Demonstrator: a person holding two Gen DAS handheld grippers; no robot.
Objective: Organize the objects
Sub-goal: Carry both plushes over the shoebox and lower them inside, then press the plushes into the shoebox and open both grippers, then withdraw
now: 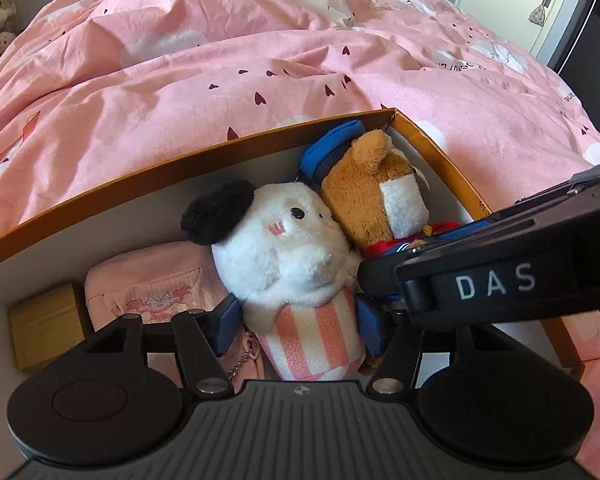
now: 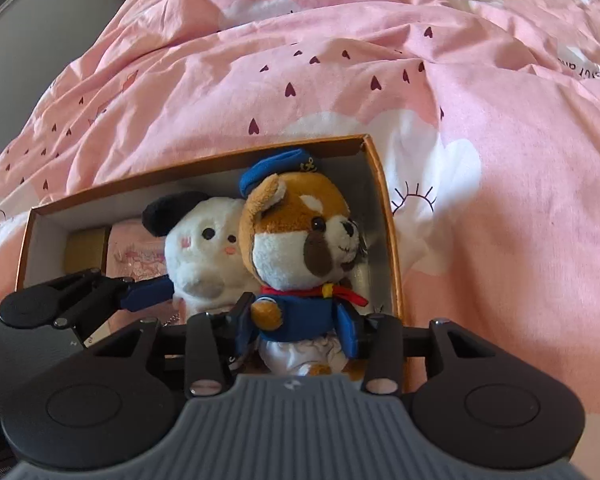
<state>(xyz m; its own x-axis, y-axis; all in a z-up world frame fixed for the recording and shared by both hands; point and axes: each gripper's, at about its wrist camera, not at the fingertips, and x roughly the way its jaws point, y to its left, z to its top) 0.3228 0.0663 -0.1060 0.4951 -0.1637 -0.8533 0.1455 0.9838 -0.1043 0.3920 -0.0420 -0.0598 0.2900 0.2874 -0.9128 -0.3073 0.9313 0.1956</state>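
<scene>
**Two plush toys side by side in the orange box on the bed**

On the pink duvet [image 2: 379, 60] sits an open orange box [image 2: 391, 240] with pale inner walls. Inside it, the white plush [image 1: 288, 248] with a black ear and pink-striped body stands between the blue pads of the left gripper [image 1: 296, 324], which sit against its striped sides — a wide hold on the toy. Just beside it, touching its head, the brown sailor plush [image 2: 300, 248] in blue cap and red scarf stands in the box's right end; the right gripper [image 2: 300, 328] brackets its blue jacket at a narrower spread, though whether the pads press the fabric cannot be told.

The left end of the box is crowded — a pink pouch [image 1: 156, 284] lies next to the white plush, and a small gold carton [image 1: 44, 324] fills the far corner. The sailor plush's cap reaches near the back wall, and a strip of bare floor remains between it and the right wall. From the left wrist view, the black body of the right gripper crosses close over the sailor plush's lower half. Beyond the rim, rumpled duvet surrounds the box.
</scene>
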